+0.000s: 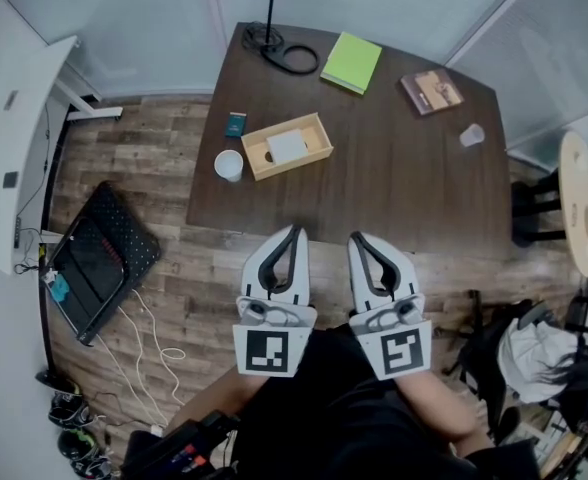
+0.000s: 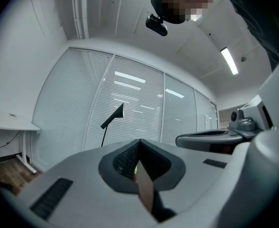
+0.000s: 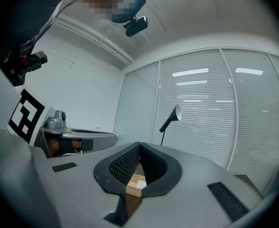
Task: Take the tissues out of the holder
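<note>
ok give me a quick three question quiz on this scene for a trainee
1. True or false: the tissues are already out of the wooden holder.
2. In the head view, which thing stands just left of the holder? A white cup, B green notebook, C brown book
3. Fill in: the left tongs and the right tongs are both ____.
Key: 1 false; 2 A; 3 shut

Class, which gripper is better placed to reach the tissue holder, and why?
Probably left: the tissue holder lies nearer the left gripper than the right gripper; both are shut and empty.
</note>
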